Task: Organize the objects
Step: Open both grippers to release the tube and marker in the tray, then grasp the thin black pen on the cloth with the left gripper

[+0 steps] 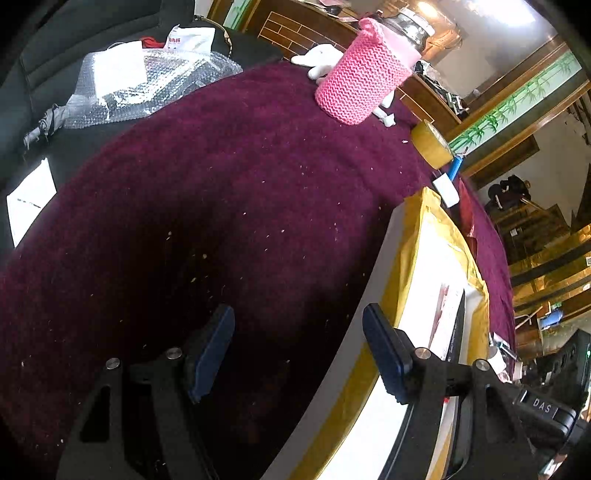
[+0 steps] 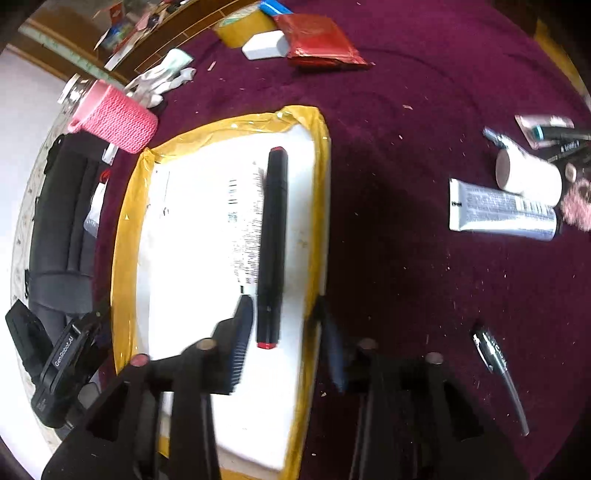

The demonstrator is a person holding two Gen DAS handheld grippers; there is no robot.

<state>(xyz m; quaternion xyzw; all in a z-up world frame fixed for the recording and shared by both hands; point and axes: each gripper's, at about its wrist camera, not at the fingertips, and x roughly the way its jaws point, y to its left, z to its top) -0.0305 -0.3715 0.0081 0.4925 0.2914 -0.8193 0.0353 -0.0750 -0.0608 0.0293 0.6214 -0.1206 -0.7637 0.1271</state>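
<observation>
A dark red cloth covers the table, speckled with pale crumbs. On it lies a white box bound with yellow tape, and a black marker with red ends rests lengthwise on the box top, near its right edge, beside a printed label.

The right gripper hangs over the near end of the box with its fingers apart, gripping nothing. Its left finger is over the box top just beside the marker's near end; its right finger is blurred and sits past the box's right edge, over the cloth. The marker's near end lies between the two, and I cannot tell whether either finger touches it.

The left gripper is also spread wide and empty. It sits low over bare cloth at the box's left side, its right finger close against the box edge.

Toward the far edge of the table stands a bottle in a pink knit sleeve, with a white glove next to it. Further along that edge are a tape roll, a small white block and a red packet, all close together.

Near the right edge of the cloth lie a grey tube and a white cylinder, touching, with a few dark cosmetics just beyond. A black pen lies alone near the front edge, well apart from the box.

Off the cloth to the left, bubble wrap sits on a black seat.
</observation>
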